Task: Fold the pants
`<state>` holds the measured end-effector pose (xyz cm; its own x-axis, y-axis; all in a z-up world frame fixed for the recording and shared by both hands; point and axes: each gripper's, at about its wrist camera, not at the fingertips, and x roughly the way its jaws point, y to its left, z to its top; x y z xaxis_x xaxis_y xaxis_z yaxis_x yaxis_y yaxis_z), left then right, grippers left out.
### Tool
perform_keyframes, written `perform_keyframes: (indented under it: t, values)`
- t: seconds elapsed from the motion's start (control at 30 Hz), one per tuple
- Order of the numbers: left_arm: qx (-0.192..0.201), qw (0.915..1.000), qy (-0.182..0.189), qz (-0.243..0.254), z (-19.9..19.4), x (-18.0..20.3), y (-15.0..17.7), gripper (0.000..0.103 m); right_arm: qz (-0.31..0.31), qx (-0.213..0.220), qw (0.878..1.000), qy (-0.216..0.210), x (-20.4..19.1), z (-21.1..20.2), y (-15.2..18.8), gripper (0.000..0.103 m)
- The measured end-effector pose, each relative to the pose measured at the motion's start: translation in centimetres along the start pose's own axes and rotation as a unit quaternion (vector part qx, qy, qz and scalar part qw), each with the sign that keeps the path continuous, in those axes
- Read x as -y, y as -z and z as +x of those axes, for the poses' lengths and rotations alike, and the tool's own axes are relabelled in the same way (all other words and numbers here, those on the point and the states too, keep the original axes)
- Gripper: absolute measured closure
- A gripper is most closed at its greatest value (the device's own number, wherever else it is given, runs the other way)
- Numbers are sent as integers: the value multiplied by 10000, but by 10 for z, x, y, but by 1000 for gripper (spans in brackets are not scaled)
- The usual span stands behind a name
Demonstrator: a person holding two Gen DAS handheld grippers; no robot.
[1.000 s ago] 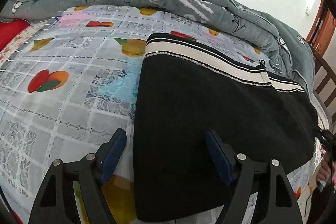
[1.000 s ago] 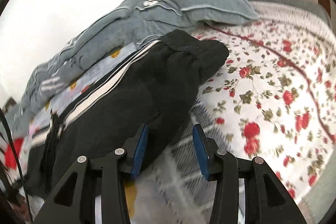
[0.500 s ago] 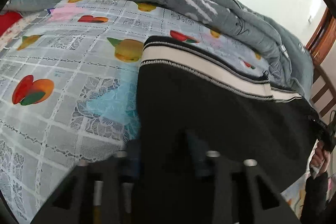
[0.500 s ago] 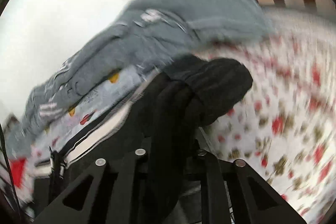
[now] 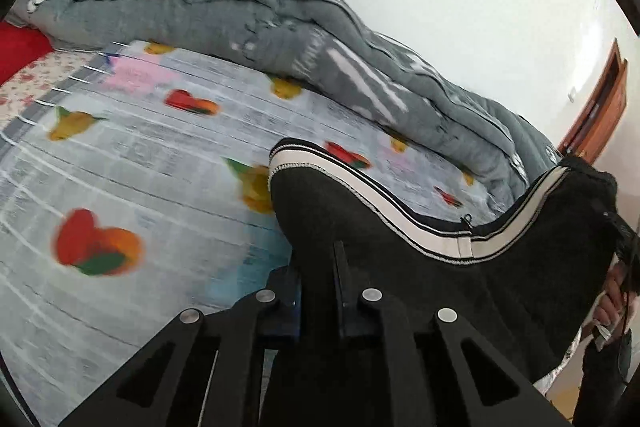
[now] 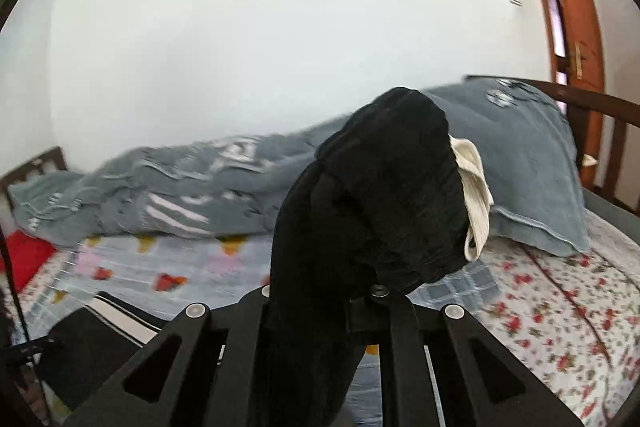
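Hanging lifted above bed (image 5: 120,195), black pants (image 5: 500,291) sagging between both tools; bunching near grey quilt (image 5: 360,67); left tool (image 5: 318,291) pinching closed on pants edge; right tool (image 6: 320,303) clamping closed on pants bundle

Pants (image 5: 460,307) on bed (image 5: 140,187), before quilt (image 5: 280,39)

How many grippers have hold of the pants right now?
2. The left gripper is shut on the pants at the near edge by the striped hem; the right gripper is shut on the bunched other end, lifted above the bed.
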<state>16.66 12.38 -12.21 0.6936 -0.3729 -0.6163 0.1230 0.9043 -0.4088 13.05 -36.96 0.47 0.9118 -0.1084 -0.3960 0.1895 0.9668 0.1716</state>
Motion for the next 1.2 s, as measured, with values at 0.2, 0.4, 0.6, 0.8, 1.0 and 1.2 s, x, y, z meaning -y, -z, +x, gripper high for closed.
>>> perform_keyframes:
  t: [0.2, 0.4, 0.6, 0.8, 1.0, 1.2]
  values:
    - [197, 9978, -596, -217, -30, -68, -22, 91, 497, -397, 9968, -489, 4, 13, 28, 91]
    - [1, 9957, -756, -536, -31, -111, -13, 91, 451, -1594, 9862, 21, 30, 54, 119, 89]
    - [-363, 9923, -1146, -312, -26, -112, 11, 69, 931, -1974, 9759, 48, 66, 34, 161, 65]
    - [-443, 9961, -600, -470, -41, -119, 38, 45, 484, -1853, 9808, 377, 68, -14, 158, 58]
    - [-301, 9979, -390, -426, -55, -114, 56, 42, 145, -1383, 9880, 678, 45, -42, 125, 58]
    - [-101, 9931, 175, -1159, -50, -133, 50, 37, -165, -1372, 9903, 122, -1, -28, 122, 58]
